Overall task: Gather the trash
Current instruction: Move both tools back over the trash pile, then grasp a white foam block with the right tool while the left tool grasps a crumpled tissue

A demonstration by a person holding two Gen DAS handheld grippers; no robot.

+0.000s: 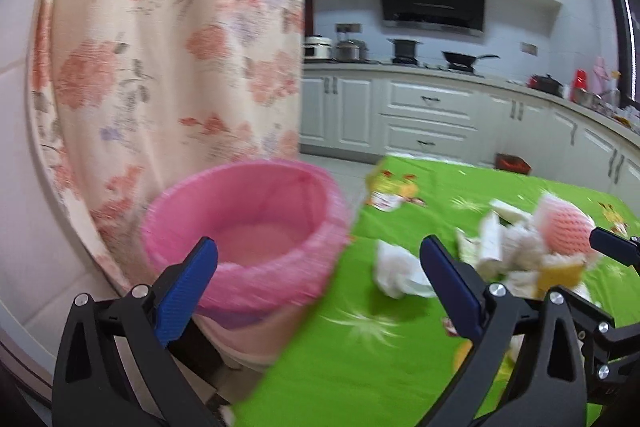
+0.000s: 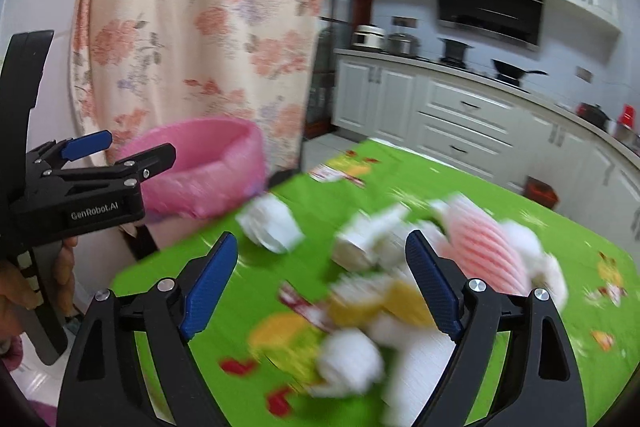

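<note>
A bin lined with a pink bag [image 1: 244,239] stands at the left edge of the green table [image 1: 360,367]; it also shows in the right wrist view [image 2: 200,171]. My left gripper [image 1: 316,287] is open and empty, spanning the bin's near rim and the table edge. A crumpled white tissue [image 1: 396,269] lies just left of its right finger. A pile of trash with white paper scraps [image 1: 496,239], a pink foam net [image 1: 568,227] and yellow pieces lies at the right. My right gripper [image 2: 322,287] is open and empty, low over that pile [image 2: 376,299].
A floral curtain [image 1: 168,47] hangs behind the bin. White kitchen cabinets [image 1: 428,115] and a counter with pots run along the back and right. A red box [image 1: 512,163] sits on the floor beyond the table. The left gripper appears in the right wrist view [image 2: 100,155].
</note>
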